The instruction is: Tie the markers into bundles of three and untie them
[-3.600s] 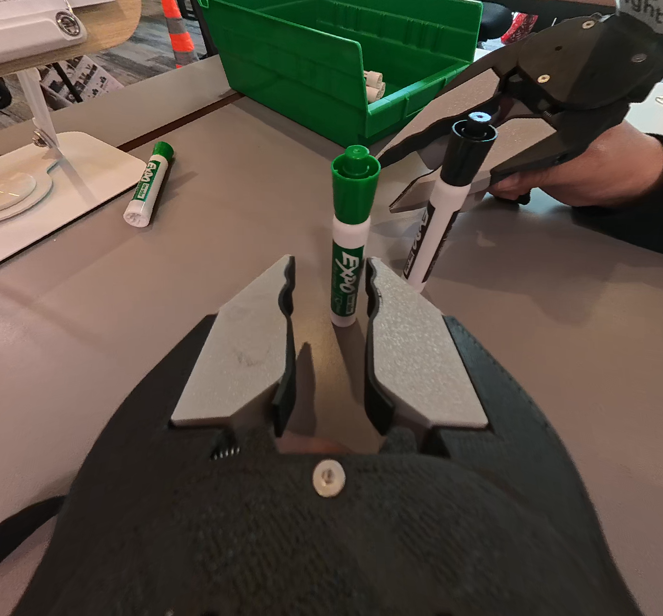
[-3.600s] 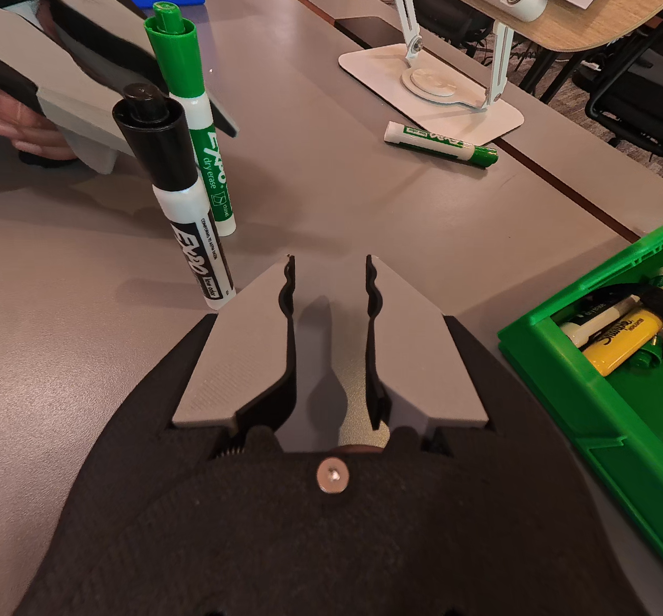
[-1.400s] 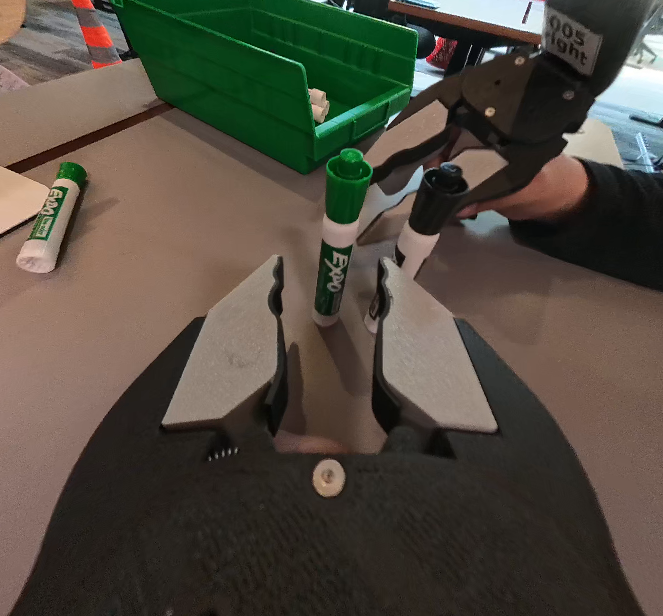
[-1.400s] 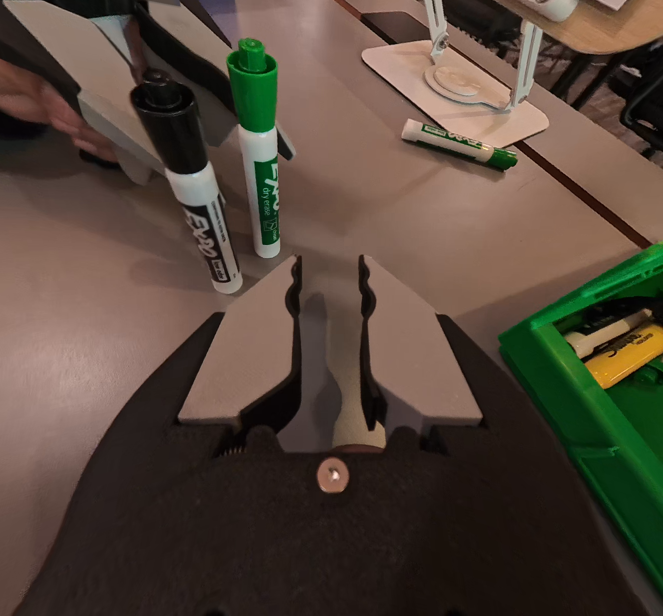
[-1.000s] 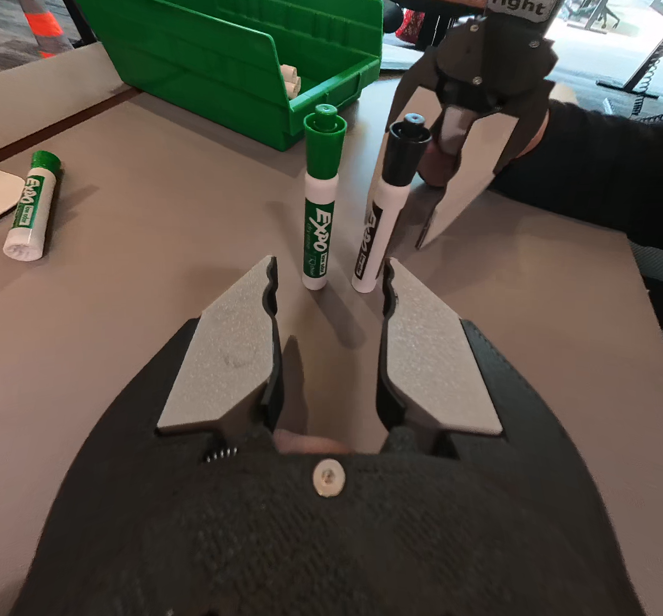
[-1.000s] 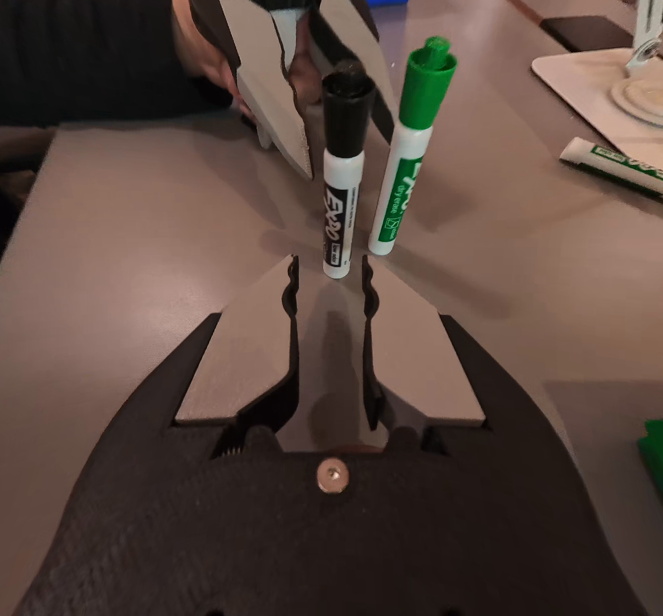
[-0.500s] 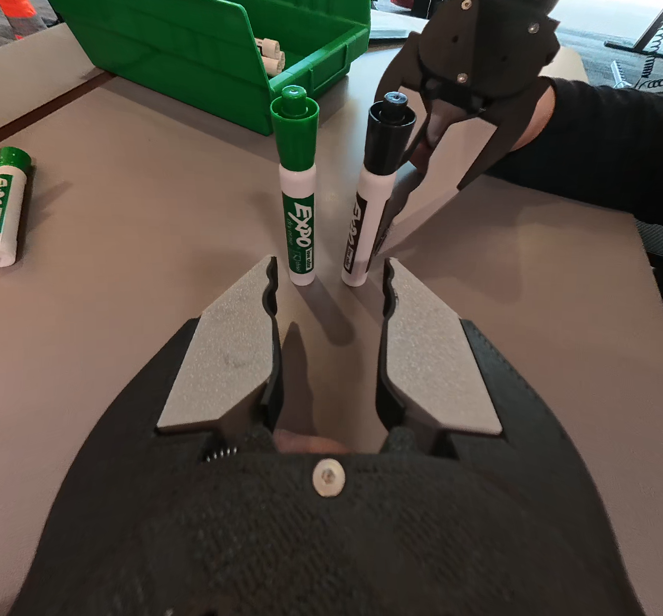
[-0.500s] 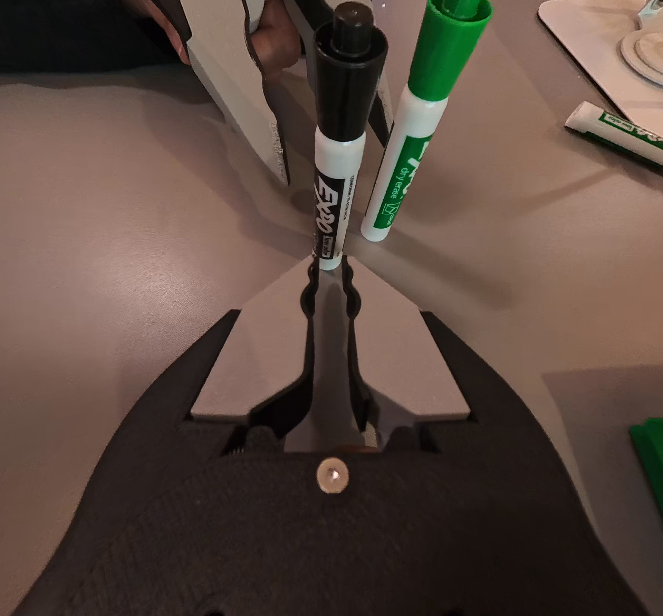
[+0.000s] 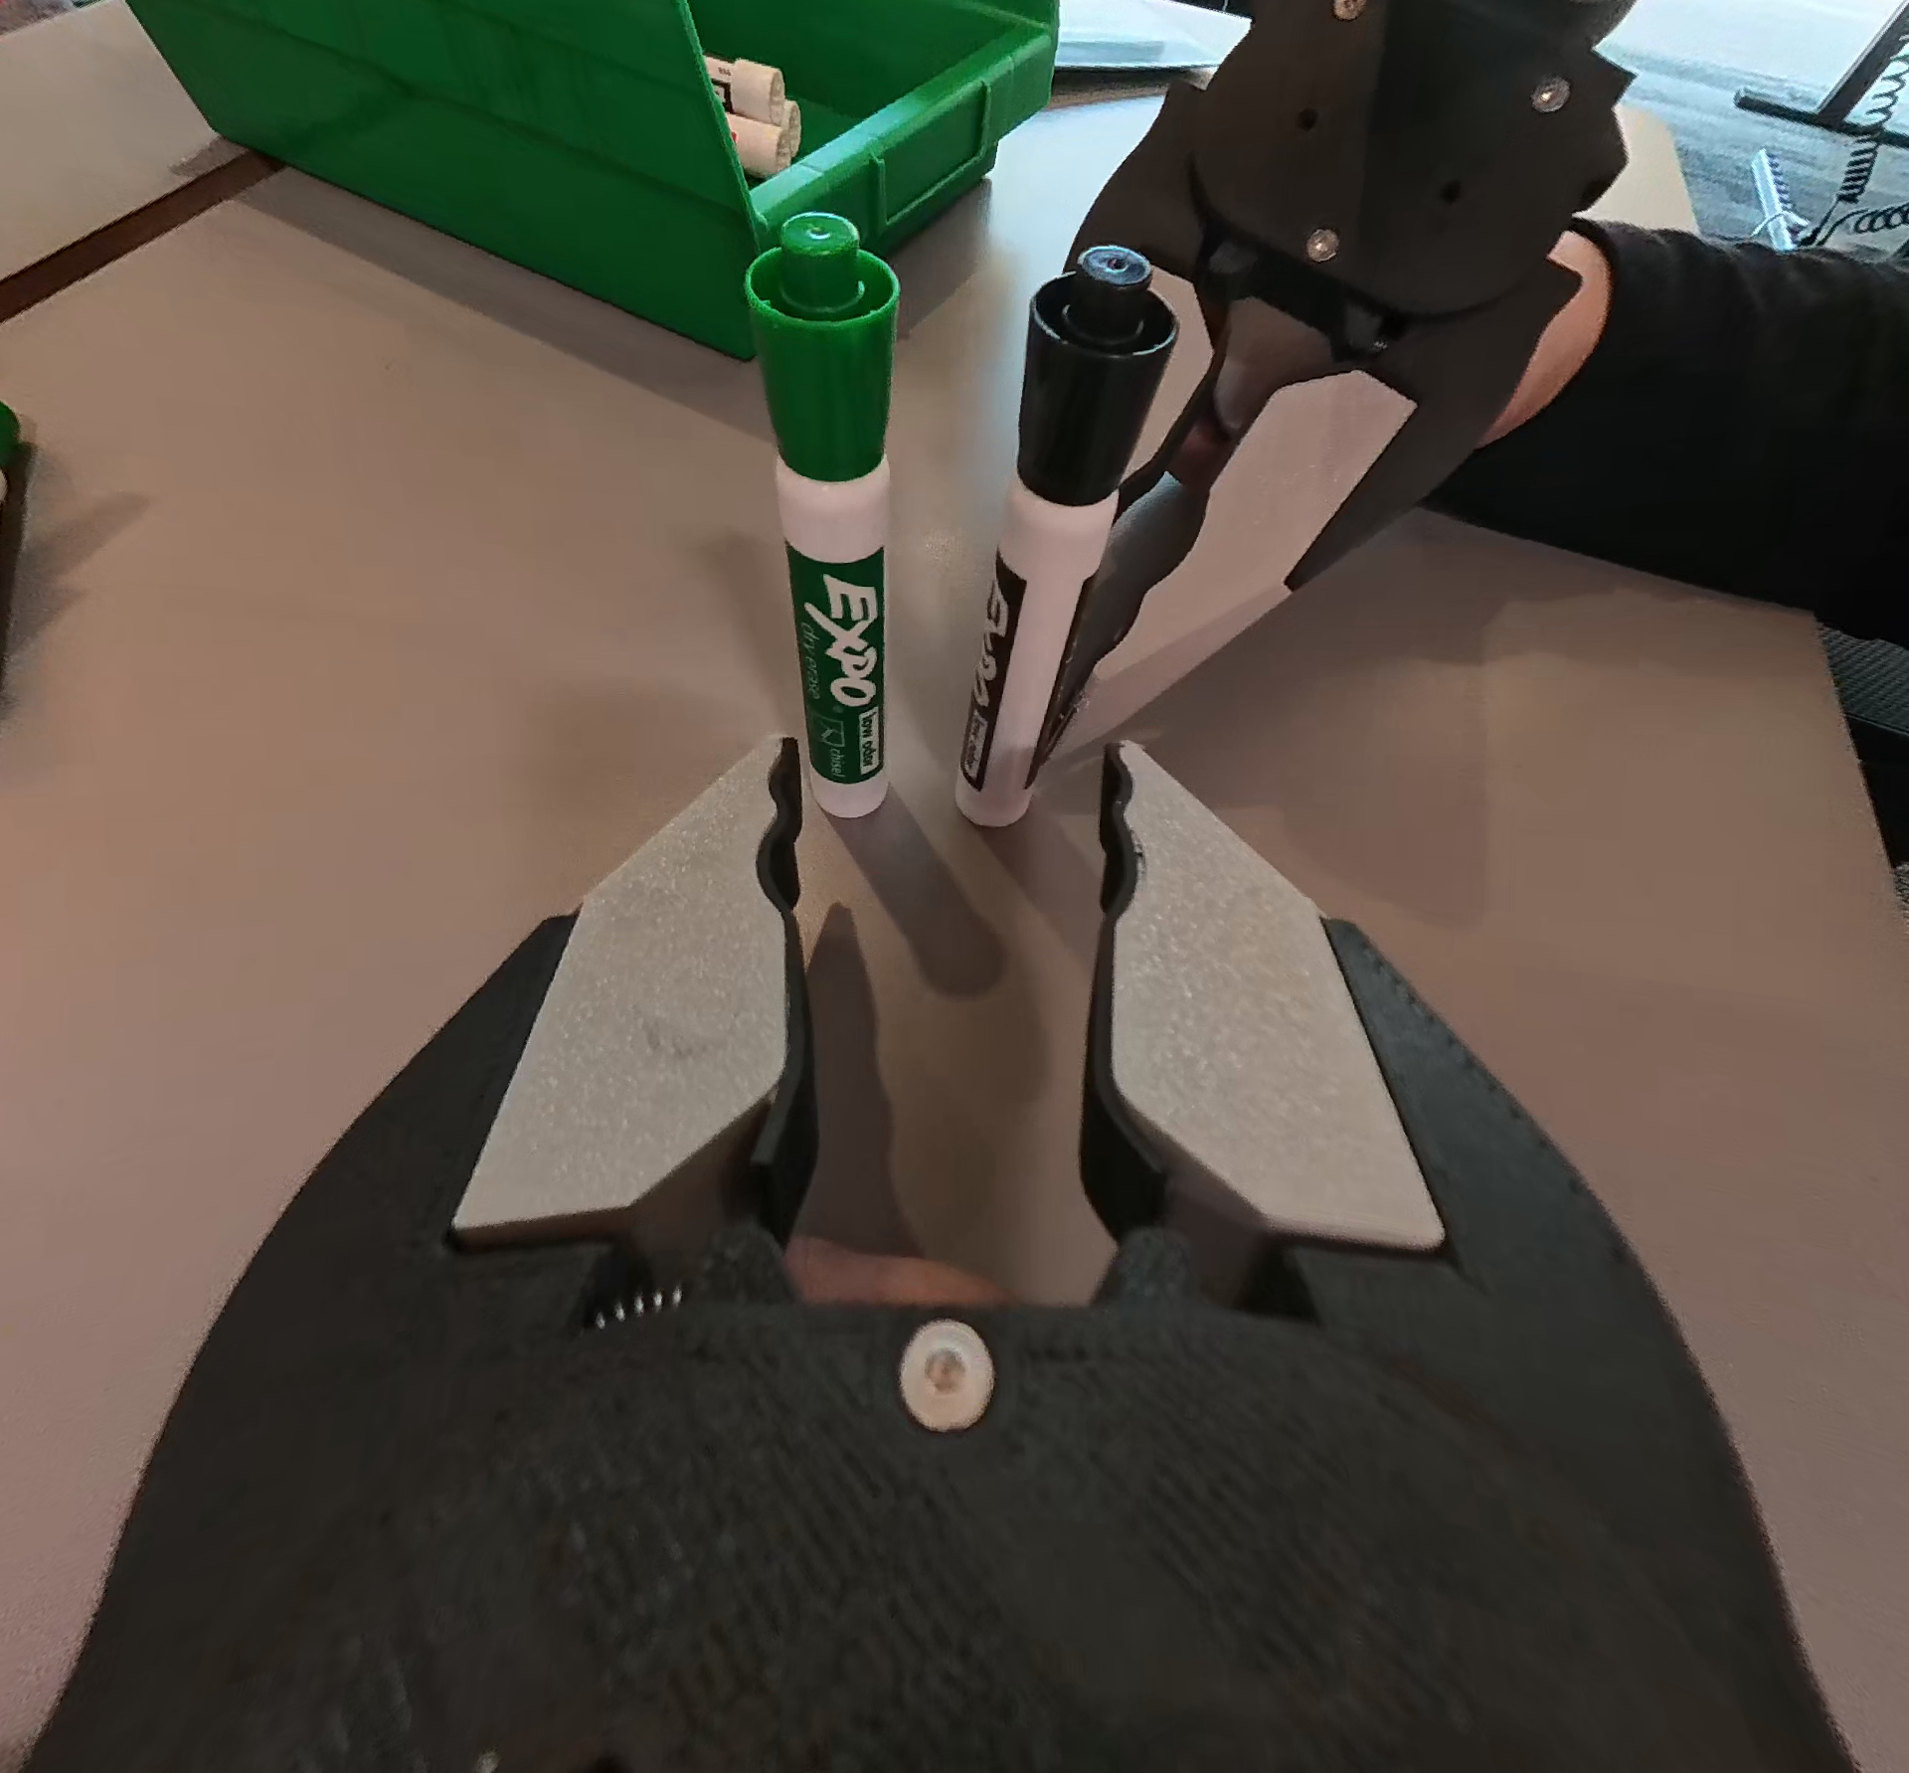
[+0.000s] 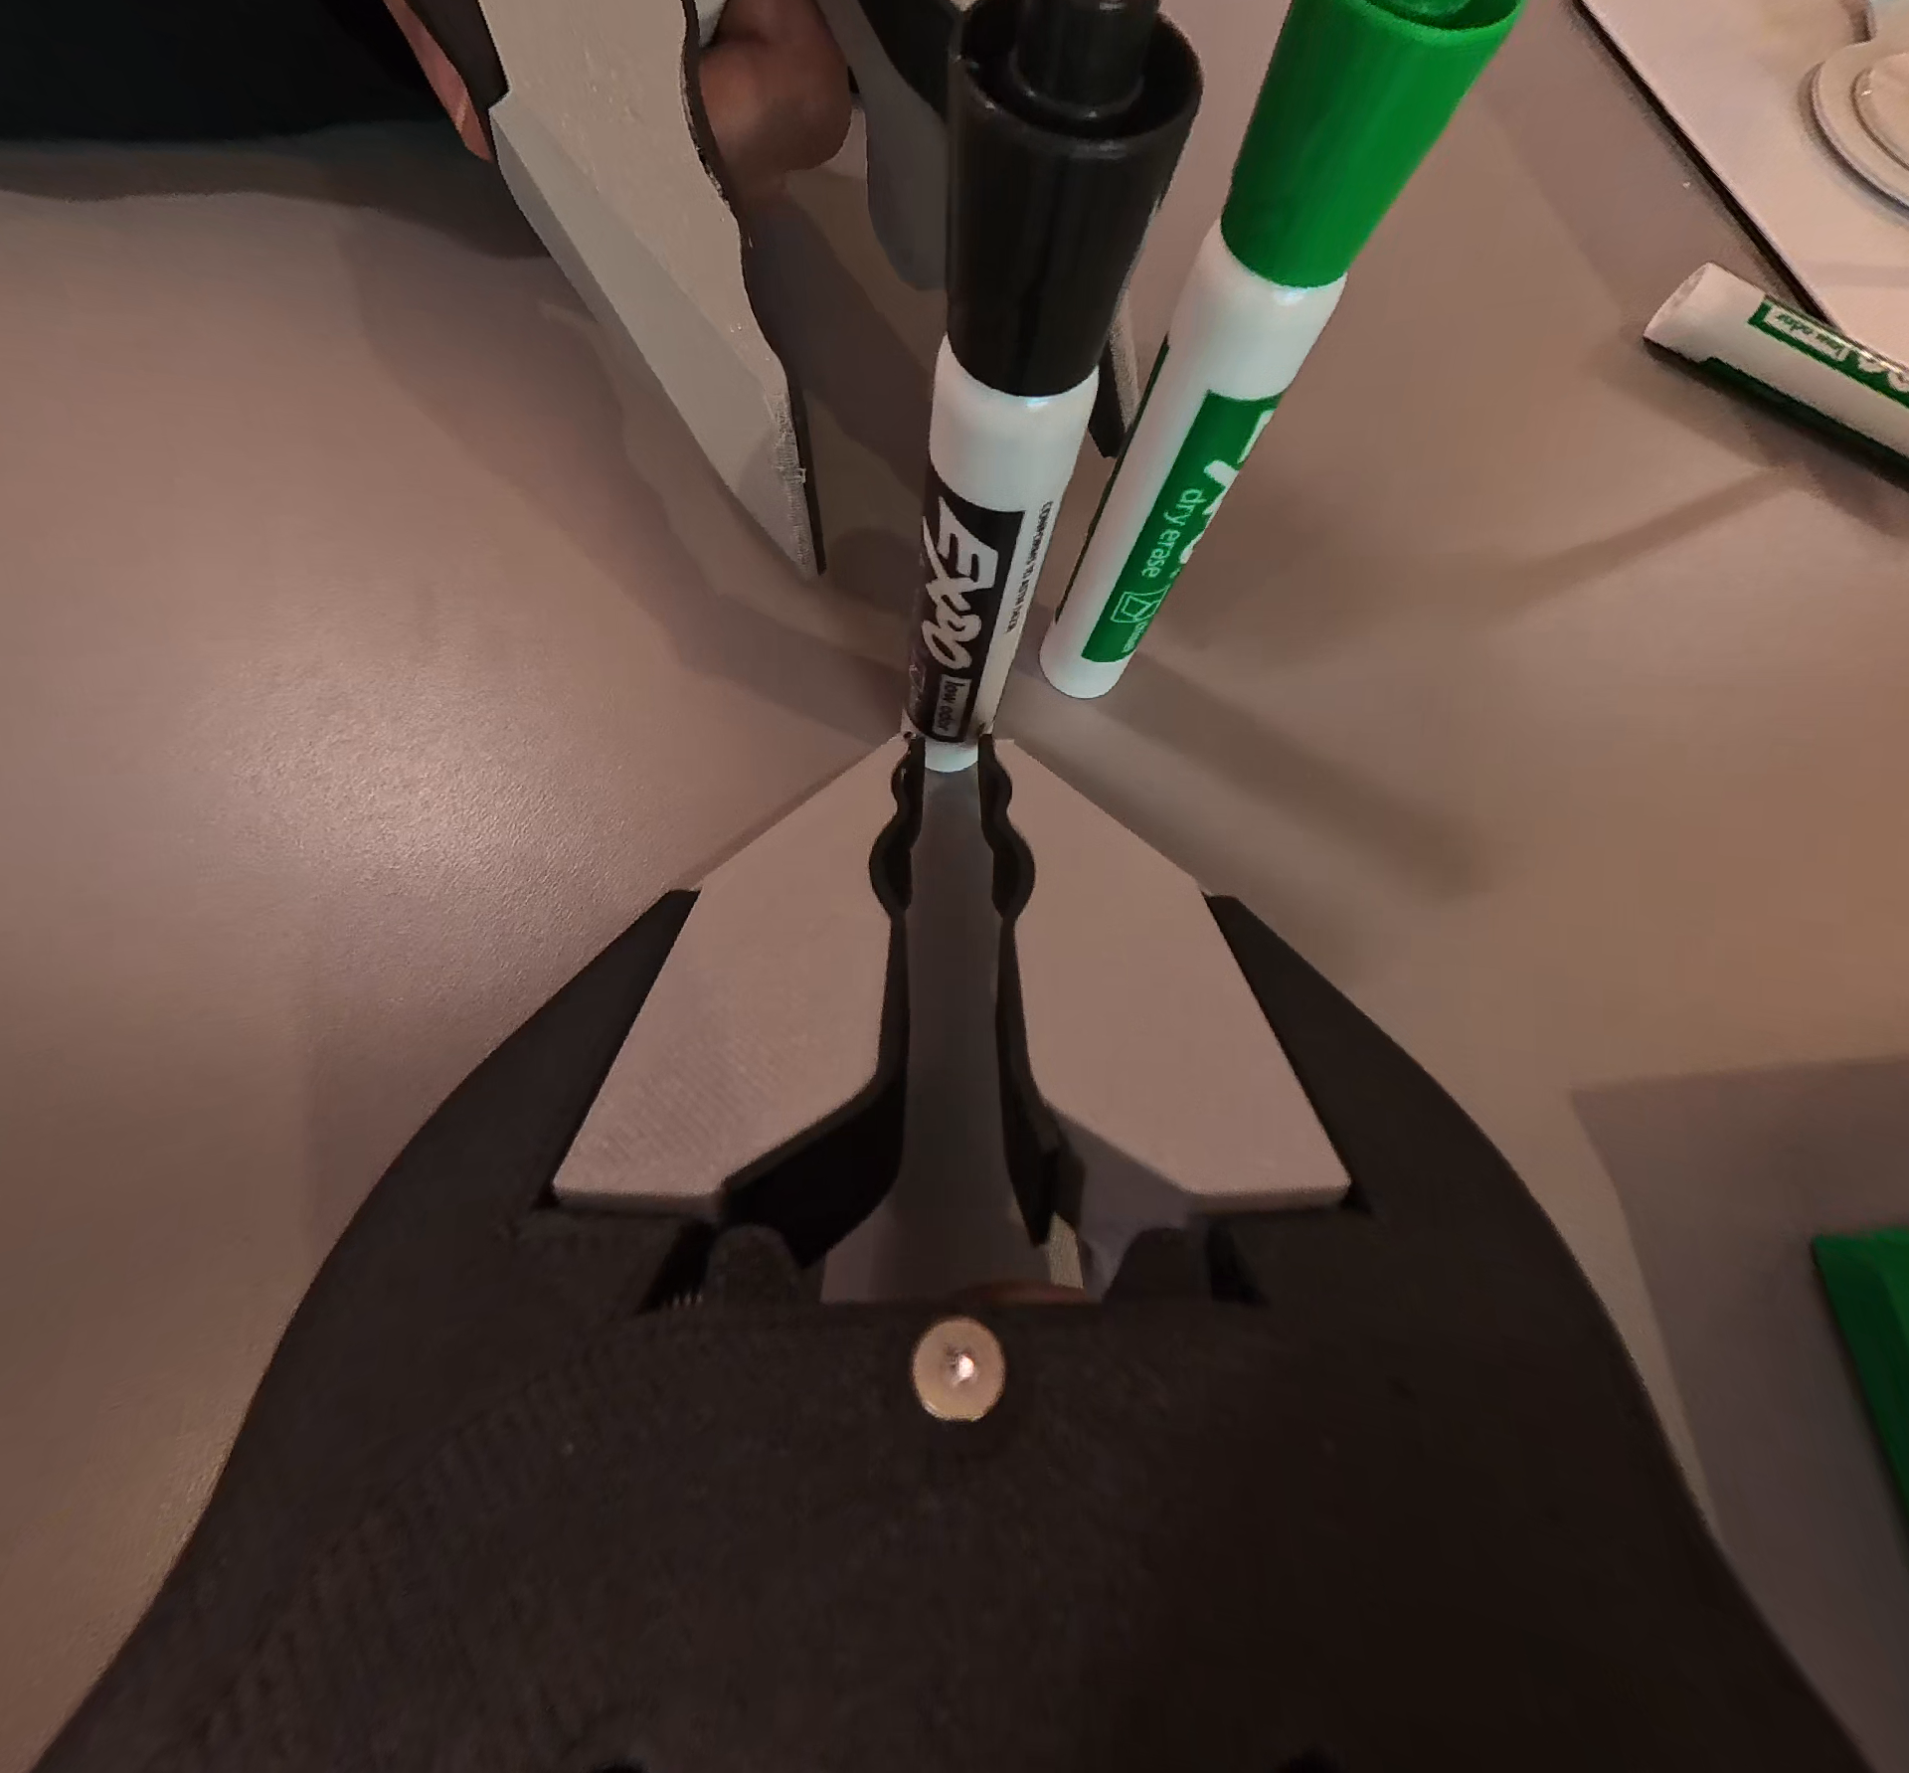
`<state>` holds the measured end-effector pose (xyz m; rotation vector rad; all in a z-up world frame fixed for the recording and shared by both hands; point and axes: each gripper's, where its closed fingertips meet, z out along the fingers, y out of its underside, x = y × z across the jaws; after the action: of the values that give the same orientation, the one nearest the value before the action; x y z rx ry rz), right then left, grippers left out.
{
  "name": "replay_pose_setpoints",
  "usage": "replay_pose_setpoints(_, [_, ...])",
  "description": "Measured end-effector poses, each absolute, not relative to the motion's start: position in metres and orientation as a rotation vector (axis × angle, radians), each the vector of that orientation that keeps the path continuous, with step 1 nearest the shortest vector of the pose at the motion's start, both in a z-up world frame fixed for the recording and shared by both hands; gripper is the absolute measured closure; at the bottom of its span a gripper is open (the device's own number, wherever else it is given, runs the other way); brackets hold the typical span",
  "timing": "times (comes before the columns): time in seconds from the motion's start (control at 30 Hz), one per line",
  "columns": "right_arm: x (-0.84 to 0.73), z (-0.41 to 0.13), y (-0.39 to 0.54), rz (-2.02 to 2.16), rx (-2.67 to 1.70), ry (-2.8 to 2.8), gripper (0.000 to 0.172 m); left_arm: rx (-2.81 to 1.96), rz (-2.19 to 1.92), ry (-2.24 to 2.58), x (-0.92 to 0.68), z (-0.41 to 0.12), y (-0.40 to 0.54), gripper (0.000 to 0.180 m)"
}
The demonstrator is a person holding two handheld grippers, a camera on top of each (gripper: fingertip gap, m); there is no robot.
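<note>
Left wrist view: grey table (image 9: pixel 310 587), green bin (image 9: pixel 579 70); left fingers (image 9: pixel 671 980) apart, right fingers (image 10: pixel 826 897) clamp black marker (image 10: pixel 981 525).

Dim indoor light, soft shadows, fisheye edges, sharp focus

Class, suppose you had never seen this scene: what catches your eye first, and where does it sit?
Two capped dry-erase markers stand upright mid-table: a green-capped marker and a black-capped marker beside it. The right tool pinches the black one at its base, while the left tool waits open just short of both. Behind them sits a green plastic bin.
</note>
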<state>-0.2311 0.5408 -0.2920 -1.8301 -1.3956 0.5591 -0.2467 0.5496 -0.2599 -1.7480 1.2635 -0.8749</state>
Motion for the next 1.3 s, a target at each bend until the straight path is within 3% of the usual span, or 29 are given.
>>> replay_pose_setpoints(0.9, [-0.236,-0.294,0.554,0.498,-1.866,-1.343,0.17,-1.761,-0.871,1.269,-0.245,-0.262,0.549,0.125])
replay_pose_setpoints(1.3, [-0.246,-0.286,0.519,0.7,-1.752,-1.482,0.172,-1.756,-0.893,1.243,-0.247,-0.259,0.55,0.125])
